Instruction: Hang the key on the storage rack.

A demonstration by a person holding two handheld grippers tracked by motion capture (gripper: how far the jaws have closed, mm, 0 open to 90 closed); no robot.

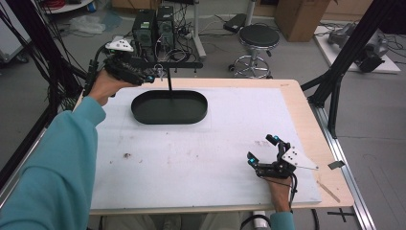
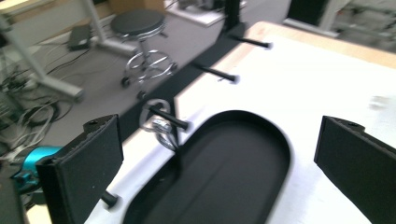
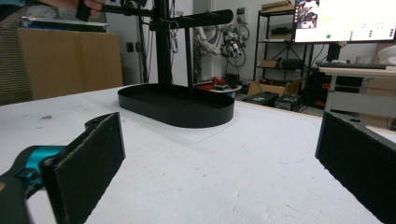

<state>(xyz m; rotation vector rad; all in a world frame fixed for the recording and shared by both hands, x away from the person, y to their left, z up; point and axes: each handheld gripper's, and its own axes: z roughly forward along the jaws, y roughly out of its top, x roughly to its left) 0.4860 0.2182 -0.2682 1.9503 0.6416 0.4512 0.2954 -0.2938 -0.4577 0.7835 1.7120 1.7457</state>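
So the landmark here is the black oval metal tray (image 1: 170, 107) with a thin black post and crossbar stand (image 1: 168, 64) rising out of it, sitting toward the far left of the white table mat (image 1: 201, 158). Hanging on one of the short pegs of that stand, right above the tray's near-left rim, is a small silver metal carabiner-style ring (image 2: 161, 126); it's a bit blurry, so I can't make out its exact shape.

The left gripper (image 1: 151, 76) is up at crossbar height just left of the stand, above the tray's left end. Its jaws are spread wide, nothing between them, and the ring hangs free on the peg just beyond them.

The right gripper (image 1: 262, 151) rests low on the mat, well apart from the tray, off to its near-right side. Its jaws are spread wide too, with only bare mat between the pads (image 3: 88, 163).
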